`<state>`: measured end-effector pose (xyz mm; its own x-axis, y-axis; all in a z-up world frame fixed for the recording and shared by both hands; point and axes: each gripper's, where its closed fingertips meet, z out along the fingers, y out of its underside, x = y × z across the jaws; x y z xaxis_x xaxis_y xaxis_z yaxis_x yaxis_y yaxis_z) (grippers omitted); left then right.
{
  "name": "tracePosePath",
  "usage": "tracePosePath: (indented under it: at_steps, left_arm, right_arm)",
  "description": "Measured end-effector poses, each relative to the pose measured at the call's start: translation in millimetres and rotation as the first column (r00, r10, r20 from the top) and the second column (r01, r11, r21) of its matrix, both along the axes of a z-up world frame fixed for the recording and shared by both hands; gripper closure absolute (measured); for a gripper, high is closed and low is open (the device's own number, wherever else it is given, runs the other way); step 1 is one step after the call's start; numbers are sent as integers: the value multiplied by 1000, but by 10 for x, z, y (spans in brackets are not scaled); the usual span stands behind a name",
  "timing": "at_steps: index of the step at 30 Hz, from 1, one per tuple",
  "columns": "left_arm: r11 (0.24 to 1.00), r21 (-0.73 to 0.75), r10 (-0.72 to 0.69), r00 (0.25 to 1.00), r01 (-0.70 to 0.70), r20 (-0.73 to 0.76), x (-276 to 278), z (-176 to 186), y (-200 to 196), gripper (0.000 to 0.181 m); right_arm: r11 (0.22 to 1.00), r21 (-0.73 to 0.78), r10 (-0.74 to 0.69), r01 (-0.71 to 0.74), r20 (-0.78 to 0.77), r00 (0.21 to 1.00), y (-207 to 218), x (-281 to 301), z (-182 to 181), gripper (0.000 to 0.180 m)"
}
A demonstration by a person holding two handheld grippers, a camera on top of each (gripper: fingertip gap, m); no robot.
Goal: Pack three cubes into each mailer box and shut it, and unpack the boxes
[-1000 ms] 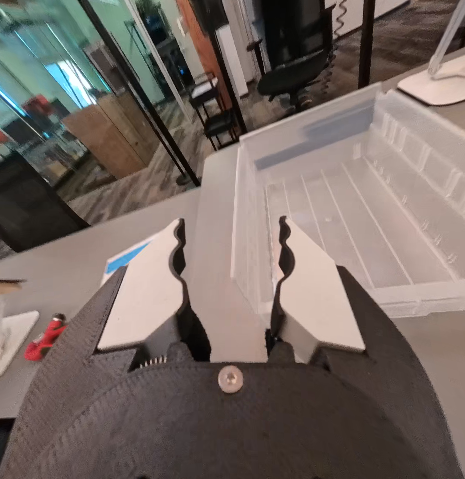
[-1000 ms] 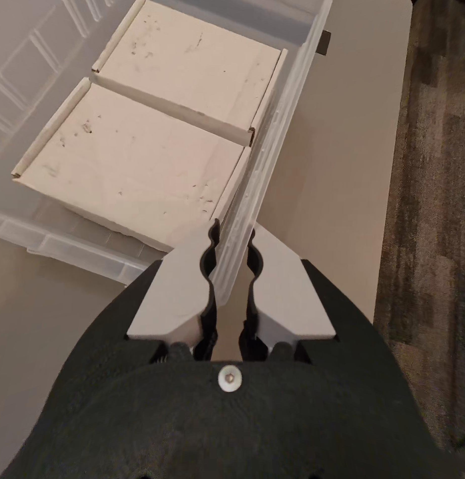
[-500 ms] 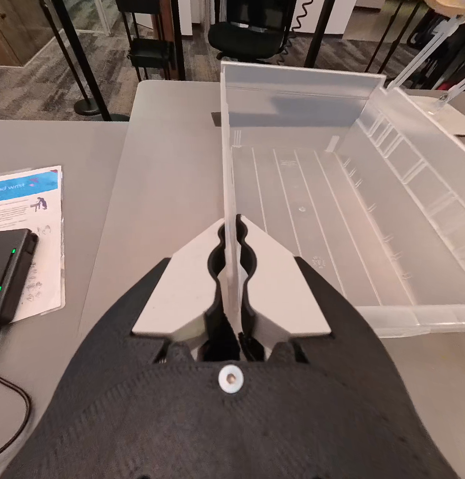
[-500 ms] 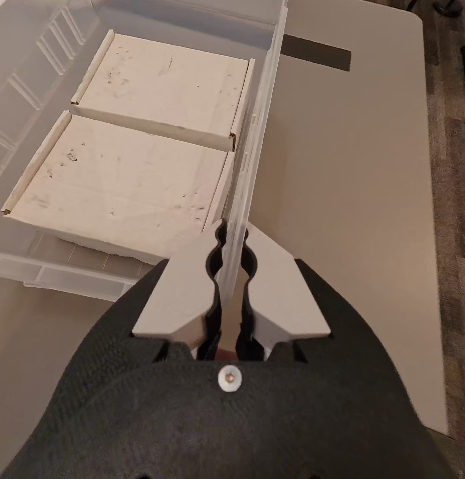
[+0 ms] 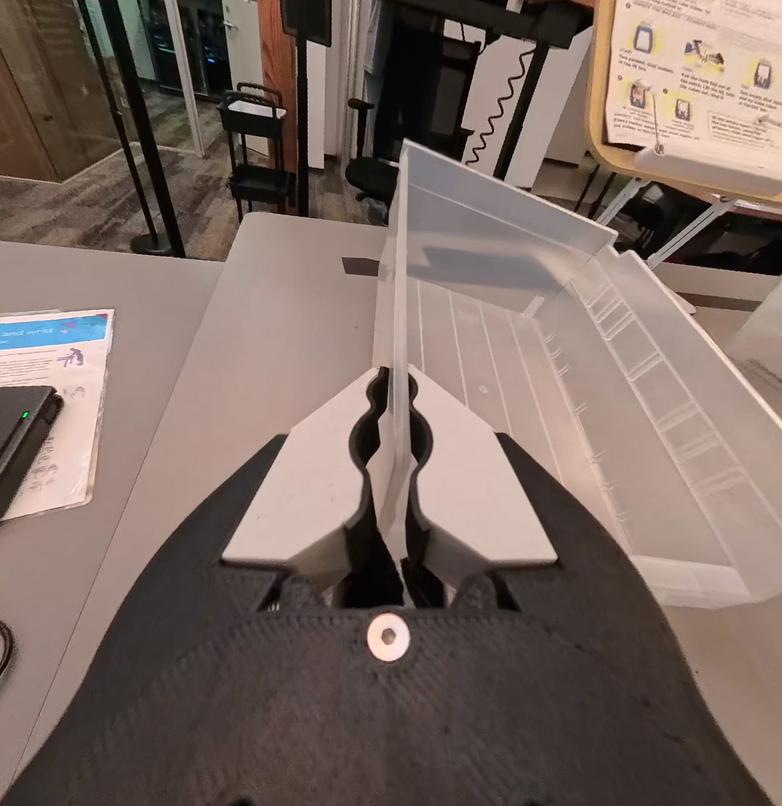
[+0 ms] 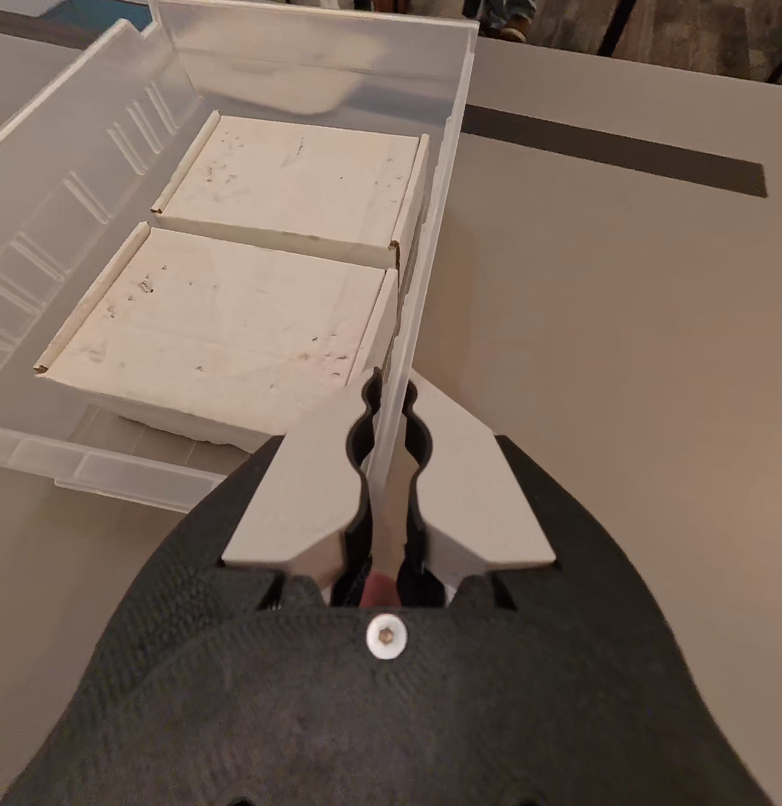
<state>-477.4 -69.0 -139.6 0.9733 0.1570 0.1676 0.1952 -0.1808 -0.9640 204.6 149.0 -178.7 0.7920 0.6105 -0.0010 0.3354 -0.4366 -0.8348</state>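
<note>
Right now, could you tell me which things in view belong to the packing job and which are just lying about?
Part of the job:
- left gripper, shut on the empty bin's wall
- right gripper, shut on the second bin's wall
- two closed mailer boxes inside that bin

Just lying about:
- printed leaflet
- black device with green lights
- instruction board

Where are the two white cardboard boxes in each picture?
Left wrist view: not in it; the left tongs pinch the wall of an empty clear plastic bin.
Right wrist view: upper left, the near white cardboard mailer box and the far one, side by side in the clear bin whose right wall the right tongs pinch.
Shared landmark: the grey tabletop.
</note>
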Motion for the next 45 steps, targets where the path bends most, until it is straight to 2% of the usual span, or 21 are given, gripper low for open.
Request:
tracePosePath:
  at_steps: [6,10,17,22,28,45]
  left_arm:
    - [996,82,32,999,-35,41,5,60,-284,178]
    - [988,147,28,998,-36,60,-14,226,-458,178]
    - [967,244,35,989,-69,142,-158,372,-602,179]
    - [958,275,47,989,-84,139,-208,501,-654,178]
    - [944,324,24,992,-65,128,-209,687,-727,179]
    - [904,415,47,987,-109,156,-385,986,-967,179]
  right_arm:
    - [998,33,53,-52,-29,998,-102,-622,-1,174]
    - [996,44,80,-79,-39,996,-170,-1045,3,174]
    - [983,50,181,-178,-48,982,-392,-1866,6,168]
    - [969,59,244,-240,-65,968,-608,-2484,10,158]
    - [952,108,296,-288,-68,953,-867,-3189,-25,132]
    - [930,172,343,-325,-93,935,-1211,-4627,-59,128]
